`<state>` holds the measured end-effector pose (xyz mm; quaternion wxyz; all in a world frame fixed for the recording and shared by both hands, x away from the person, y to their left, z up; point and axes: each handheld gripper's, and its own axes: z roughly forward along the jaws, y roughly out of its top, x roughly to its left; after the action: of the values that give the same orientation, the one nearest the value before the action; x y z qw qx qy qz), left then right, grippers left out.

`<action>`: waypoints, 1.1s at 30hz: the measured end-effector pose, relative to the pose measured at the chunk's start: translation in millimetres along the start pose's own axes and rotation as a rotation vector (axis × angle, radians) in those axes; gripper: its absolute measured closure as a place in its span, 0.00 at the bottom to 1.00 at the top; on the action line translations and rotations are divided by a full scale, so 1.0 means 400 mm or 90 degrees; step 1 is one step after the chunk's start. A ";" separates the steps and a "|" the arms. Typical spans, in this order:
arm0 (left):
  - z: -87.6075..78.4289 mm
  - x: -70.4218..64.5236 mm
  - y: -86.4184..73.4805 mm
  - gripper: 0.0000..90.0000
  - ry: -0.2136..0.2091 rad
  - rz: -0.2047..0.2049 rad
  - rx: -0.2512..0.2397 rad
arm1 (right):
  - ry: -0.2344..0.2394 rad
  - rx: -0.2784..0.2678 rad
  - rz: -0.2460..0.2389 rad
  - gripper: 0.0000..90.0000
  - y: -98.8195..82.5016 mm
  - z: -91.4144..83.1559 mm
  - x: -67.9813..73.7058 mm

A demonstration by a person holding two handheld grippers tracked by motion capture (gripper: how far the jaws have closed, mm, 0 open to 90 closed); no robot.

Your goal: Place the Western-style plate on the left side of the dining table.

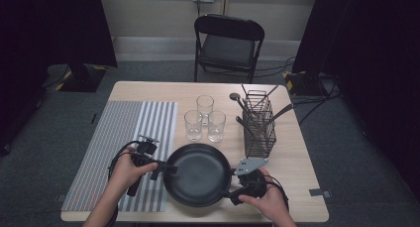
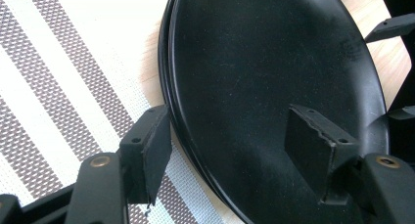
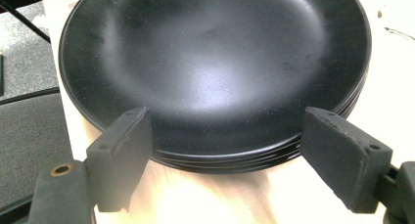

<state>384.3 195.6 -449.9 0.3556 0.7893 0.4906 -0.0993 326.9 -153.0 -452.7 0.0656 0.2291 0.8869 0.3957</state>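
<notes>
We see a stack of black plates sitting near the counter's front edge, between the two claws. From the right gripper view the stack shows several rims layered one on another, and it lies just ahead of the right claw, whose jaws stand released and spread wide, one off each side of the near rim, touching nothing we can make out. Bare wood runs beneath and to the right of that claw. In the high view the right claw comes in from the stack's right side, the right hand wrapped around its body, forearm rising from the bottom edge.

The left claw is also released, straddling the stack's rim: one jaw hangs outside over the striped placemat, the other over the plate's inner face; we cannot tell whether either pad touches. In the high view the left claw reaches level from the stack's left, the left hand gripping it above the placemat.

Beyond the claws, past the stack's far rim, stand three clear glasses close together. Right of them is a wire utensil basket holding dark utensils. Farther still, off the counter, a black folding chair faces us.
</notes>
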 end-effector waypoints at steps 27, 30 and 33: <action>0.013 0.007 0.001 0.41 -0.003 -0.024 0.009 | 0.001 0.015 -0.025 0.20 0.006 0.008 0.004; 0.013 0.005 0.002 0.42 0.003 -0.027 0.009 | 0.001 0.018 -0.023 0.20 0.007 0.008 0.005; 0.013 0.003 0.003 0.42 0.005 -0.030 0.013 | 0.002 0.017 -0.033 0.20 0.008 0.008 0.004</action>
<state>387.0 192.7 -453.7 0.3428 0.7816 0.5096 -0.1094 327.6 -148.0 -452.4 0.0713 0.2060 0.8979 0.3823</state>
